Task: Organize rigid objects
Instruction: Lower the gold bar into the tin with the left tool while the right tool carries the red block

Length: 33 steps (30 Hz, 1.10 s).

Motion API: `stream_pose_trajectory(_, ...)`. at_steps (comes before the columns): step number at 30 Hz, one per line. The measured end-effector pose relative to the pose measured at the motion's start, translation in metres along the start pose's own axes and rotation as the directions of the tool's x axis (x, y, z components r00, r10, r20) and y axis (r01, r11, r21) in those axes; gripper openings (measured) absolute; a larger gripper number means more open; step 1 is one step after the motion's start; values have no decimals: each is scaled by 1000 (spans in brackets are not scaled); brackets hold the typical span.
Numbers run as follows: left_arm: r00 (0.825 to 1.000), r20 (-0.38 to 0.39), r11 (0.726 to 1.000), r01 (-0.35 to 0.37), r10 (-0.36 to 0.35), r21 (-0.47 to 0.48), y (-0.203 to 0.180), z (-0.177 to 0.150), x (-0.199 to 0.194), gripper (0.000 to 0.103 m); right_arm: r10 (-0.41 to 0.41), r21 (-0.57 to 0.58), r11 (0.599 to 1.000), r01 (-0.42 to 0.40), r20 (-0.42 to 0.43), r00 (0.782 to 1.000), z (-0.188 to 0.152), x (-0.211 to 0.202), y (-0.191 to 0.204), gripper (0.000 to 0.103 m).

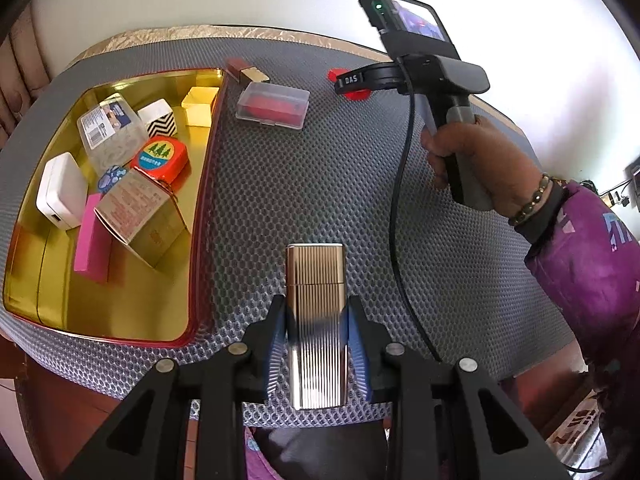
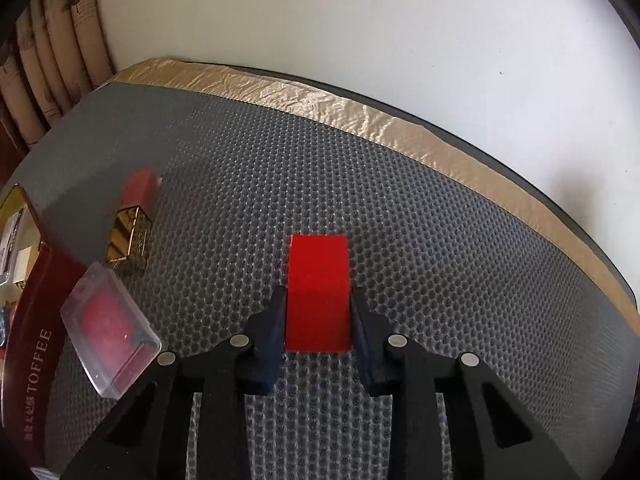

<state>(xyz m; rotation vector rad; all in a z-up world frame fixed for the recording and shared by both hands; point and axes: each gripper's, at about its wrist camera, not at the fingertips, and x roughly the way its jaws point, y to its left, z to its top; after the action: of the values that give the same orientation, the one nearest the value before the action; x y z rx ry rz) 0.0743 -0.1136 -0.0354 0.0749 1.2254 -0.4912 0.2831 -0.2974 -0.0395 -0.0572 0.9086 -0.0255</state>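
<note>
My left gripper (image 1: 317,312) is shut on a ribbed gold case (image 1: 316,280) that stands above the grey mesh mat (image 1: 304,192). In the right wrist view my right gripper (image 2: 319,300) is shut on a red block (image 2: 318,280) resting on the grey mesh mat (image 2: 420,240), its pads pressed on both sides. The left wrist view shows the right gripper (image 1: 352,82) at the far side of the mat with the red block (image 1: 358,94) partly hidden beneath it, held by a hand (image 1: 476,160).
A gold tin tray (image 1: 172,320) at the left holds several boxes. On the mat lie a clear case with red contents (image 1: 273,107) (image 2: 110,328) and a gold and red lipstick (image 1: 248,73) (image 2: 132,236). The tin's dark red wall (image 2: 36,320) reads TOFFEE. A black cable (image 1: 400,208) hangs over the mat.
</note>
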Motion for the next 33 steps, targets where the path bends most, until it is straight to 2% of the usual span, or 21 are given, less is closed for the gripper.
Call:
stream_pose_trajectory(5,1000,15,1000,13,-13,7,-3,-6,-7,30,54,81,995,-56,35,998,-29,-25,-21,27)
stream_pose_trajectory(12,999,48,1000,22,-22,-6,1,-16,-29,30,85,193,976,-100,85,993,-105,-71,-39,27)
stream_pose_trajectory(16,998,70,999,7,-4,-42,19,-25,-51,30,81,215,972,-98,88,993,-149,-93,-43,27)
stream_pose_trajectory(19,993,104,995,-47,56,-89,46,-35,-75,30,86,246,963,-107,93,992,-172,-103,-47,27)
stream_pose_trajectory(22,984,138,986,-98,116,-133,72,-35,-94,30,92,266,957,-114,94,991,-181,-105,-50,27)
stream_pose_trajectory(25,977,163,979,-111,139,-171,93,-30,-104,30,86,272,956,-110,99,991,-186,-107,-46,27)
stream_pose_trajectory(26,970,183,975,-129,162,-182,106,-24,-108,30,83,272,956,-107,101,991,-189,-110,-46,27)
stream_pose_trajectory(29,955,190,961,-191,229,-199,121,-8,-100,30,75,273,957,-102,107,991,-192,-109,-44,27)
stream_pose_trajectory(33,954,170,953,-208,247,-221,143,6,-81,30,75,280,954,-104,111,991,-193,-109,-44,27)
